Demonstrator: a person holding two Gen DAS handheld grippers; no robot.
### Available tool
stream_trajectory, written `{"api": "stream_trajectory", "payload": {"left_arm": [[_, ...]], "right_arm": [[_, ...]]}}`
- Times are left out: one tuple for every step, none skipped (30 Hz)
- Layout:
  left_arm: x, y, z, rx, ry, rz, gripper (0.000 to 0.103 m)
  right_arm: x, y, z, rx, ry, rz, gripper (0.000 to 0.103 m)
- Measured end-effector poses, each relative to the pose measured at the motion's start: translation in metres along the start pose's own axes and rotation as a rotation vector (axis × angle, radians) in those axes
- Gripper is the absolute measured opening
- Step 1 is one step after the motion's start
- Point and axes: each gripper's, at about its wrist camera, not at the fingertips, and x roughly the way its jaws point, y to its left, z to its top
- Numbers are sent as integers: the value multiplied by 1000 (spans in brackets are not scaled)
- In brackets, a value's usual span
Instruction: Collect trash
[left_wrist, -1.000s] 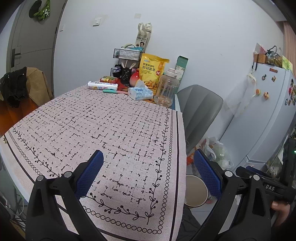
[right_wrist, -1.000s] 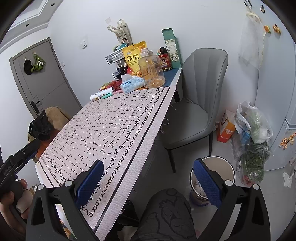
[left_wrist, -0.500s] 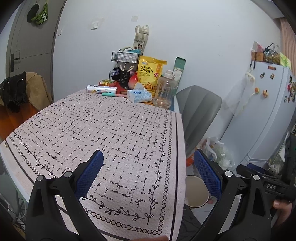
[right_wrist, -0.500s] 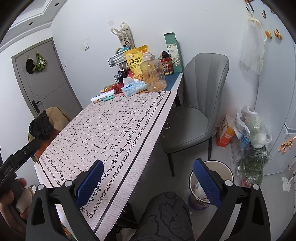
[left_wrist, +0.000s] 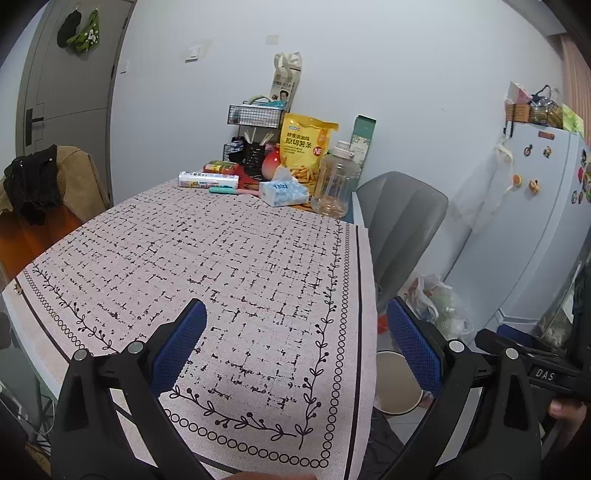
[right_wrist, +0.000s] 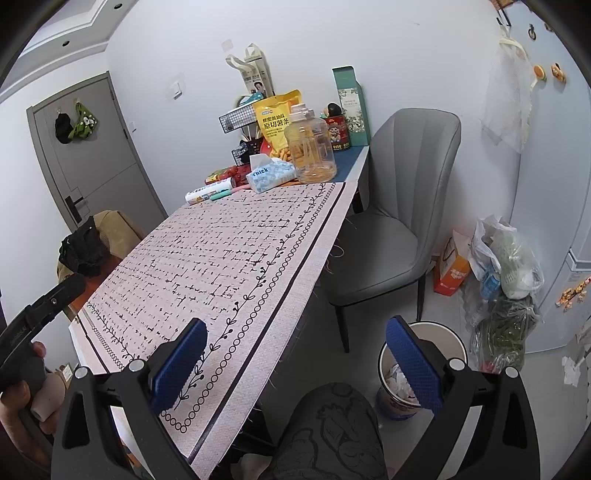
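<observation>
Right wrist view: the surface (right_wrist: 207, 258) is bare of loose trash; the near half is open room, with a long edge dropping to the bin (right_wrist: 443, 334) beside the chair (right_wrist: 399, 221). Crumpled paper (right_wrist: 397, 374) sits inside the bin, likely light and soft. Right tool (right_wrist: 295, 365) and left tool (left_wrist: 295, 347) both gape, empty.

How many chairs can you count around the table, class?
2. A grey chair stands at the table's right side near the far end; a second chair, draped with clothes, stands at the left side. Others may be hidden from view.
</observation>
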Motion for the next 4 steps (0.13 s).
{"api": "stream_trajectory", "payload": {"left_arm": [[0, 1, 0, -3, 1, -3, 97], [2, 3, -1, -6, 4, -6, 97], [3, 5, -2, -10, 9, -11, 97], [5, 8, -3, -17, 14, -12, 97]], "right_arm": [[1, 1, 0, -5, -2, 2, 95], [1, 3, 1, -12, -4, 3, 95], [1, 5, 1, -20, -6, 4, 95], [2, 8, 1, -30, -6, 7, 95]]}}
